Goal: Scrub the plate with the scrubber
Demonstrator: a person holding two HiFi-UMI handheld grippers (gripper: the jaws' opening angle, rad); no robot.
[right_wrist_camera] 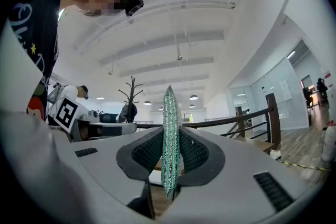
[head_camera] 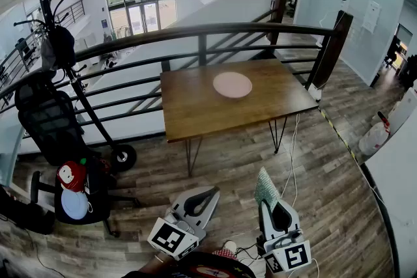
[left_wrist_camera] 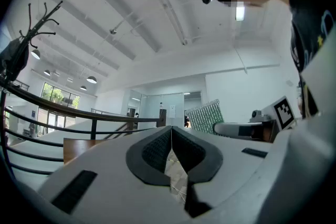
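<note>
1. The left gripper (head_camera: 212, 192) is held low over the wooden floor (head_camera: 326, 192), close to the person's body. In the left gripper view its fingers (left_wrist_camera: 152, 152) meet along a thin seam, fully closed with nothing between them.
2. The right gripper (head_camera: 270, 204) sits just beside the left one, and both point towards the worktop (head_camera: 195, 111).
3. The right fingers (right_wrist_camera: 142, 155) are clamped on the scrubber (right_wrist_camera: 169, 113) — a flat, glittery green mesh pad standing on edge. They hold its lower part, and the rest sticks out well beyond the fingertips.
4. From the head view the scrubber shows as a pale green wedge ahead of the right gripper. It also shows in the left gripper view, off to the right.
5. The plate (head_camera: 232, 84) is round and pale pink. It lies flat on the brown wooden worktop, right of centre and towards the far edge — well apart from both grippers and from the scrubber.
6. The worktop stands on thin dark legs, just in front of a dark railing (head_camera: 215, 29).
7. Left of the worktop are a black coat stand (head_camera: 52, 29) and a black office chair (head_camera: 49, 117). Nearer the person, a red-and-white soft toy (head_camera: 71, 177) sits on a low seat.
</note>
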